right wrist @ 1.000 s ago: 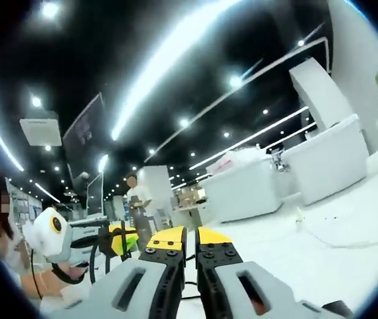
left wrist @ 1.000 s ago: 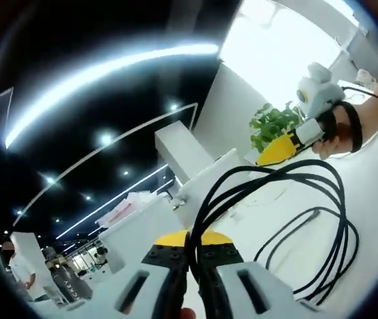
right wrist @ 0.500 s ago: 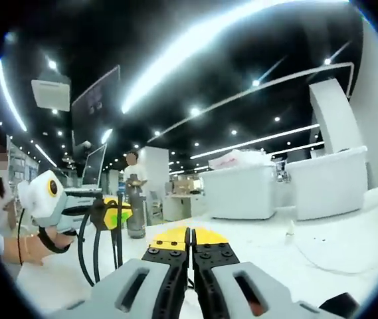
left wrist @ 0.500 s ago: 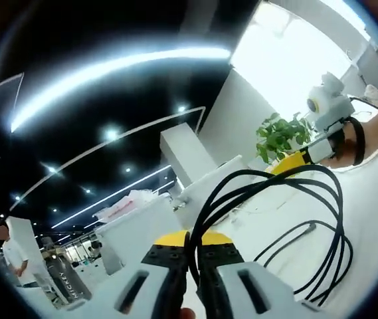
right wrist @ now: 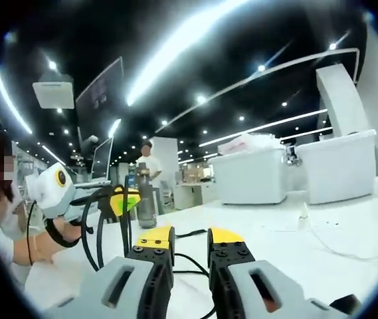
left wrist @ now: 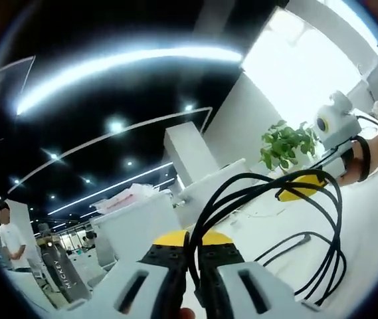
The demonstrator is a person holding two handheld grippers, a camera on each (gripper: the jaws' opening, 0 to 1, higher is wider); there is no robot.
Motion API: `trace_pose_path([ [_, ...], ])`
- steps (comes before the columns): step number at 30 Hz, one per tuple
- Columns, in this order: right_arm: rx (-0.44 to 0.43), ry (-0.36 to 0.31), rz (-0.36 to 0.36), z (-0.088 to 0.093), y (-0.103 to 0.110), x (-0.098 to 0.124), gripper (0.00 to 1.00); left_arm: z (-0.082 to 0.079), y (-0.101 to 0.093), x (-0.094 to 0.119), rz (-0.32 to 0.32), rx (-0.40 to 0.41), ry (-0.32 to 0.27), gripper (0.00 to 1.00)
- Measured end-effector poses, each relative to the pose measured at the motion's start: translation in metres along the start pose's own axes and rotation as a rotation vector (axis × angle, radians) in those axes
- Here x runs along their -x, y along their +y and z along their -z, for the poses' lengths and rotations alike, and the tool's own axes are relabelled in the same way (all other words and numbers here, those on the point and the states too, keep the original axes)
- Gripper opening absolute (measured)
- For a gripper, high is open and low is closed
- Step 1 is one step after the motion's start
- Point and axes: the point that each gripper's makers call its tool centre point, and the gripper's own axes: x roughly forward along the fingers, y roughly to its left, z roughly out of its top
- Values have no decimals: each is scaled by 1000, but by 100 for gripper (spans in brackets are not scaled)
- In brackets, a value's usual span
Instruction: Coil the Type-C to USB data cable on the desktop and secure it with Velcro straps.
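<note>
My left gripper (left wrist: 190, 242) is shut on a bundle of black data cable (left wrist: 268, 183). The loops arch up from the jaws and hang down on the right over the white desktop (left wrist: 375, 226). One loose end (left wrist: 305, 234) points out from the coil. In the left gripper view the right gripper (left wrist: 301, 188) sits just behind the top of the loops, held by a hand with a black wrist strap. My right gripper (right wrist: 190, 242) stands open above the desktop (right wrist: 295, 239). To its left the left gripper (right wrist: 123, 199) holds the upright cable coil (right wrist: 100, 229), and a strand trails toward my jaws.
A potted plant (left wrist: 285, 143) and white counters (left wrist: 135, 222) stand beyond the desk. A metal bottle (right wrist: 147, 206) stands near the coil, and a person (right wrist: 147, 166) stands farther back. A thin white cord (right wrist: 328, 246) lies on the desk at right.
My right gripper's jaws have gone from shut to open. The left gripper still grips the coil. In the right gripper view the coil sits closer.
</note>
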Motion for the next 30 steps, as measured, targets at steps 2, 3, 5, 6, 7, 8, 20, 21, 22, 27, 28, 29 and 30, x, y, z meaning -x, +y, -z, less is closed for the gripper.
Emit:
trace_pose_path([
  [2,-1,9,-4,1,-1,0,20,0,0,0,0,2,0,5],
  [3,-6,12,-4,1,-2,0,21,0,0,0,0,2,1,5],
  [5,-17,17,-2,2,-6,1,21,0,1,-1,-2,3,2,5],
  [6,-24,20,1,1,-9,1,21,0,2,-1,-4,4,2,5],
  [7,-32,24,6,2,-11,1,21,0,2,-1,-6,5,2,5],
  [8,-38,28,7,2,-13,1,21,-1,3,-1,-9,7,-1,5],
  [20,-46,106,9,24,-22,-4,26,-12,15,4,-41,41,-38,6],
  [21,-40,112,3,26,-20,-5,26,-12,15,5,-43,46,-41,6],
  [22,-40,118,-6,28,-18,-5,27,-13,15,5,-43,50,-43,6],
  [27,-62,114,-20,27,-15,-4,29,-13,19,6,-52,67,-49,6],
  [28,-51,112,-18,25,-15,-4,29,-14,19,6,-53,68,-50,6],
  [29,-38,112,-14,25,-16,-4,29,-14,18,6,-53,70,-50,6],
  [30,-25,111,-11,24,-18,-4,29,-14,18,7,-53,72,-51,6],
])
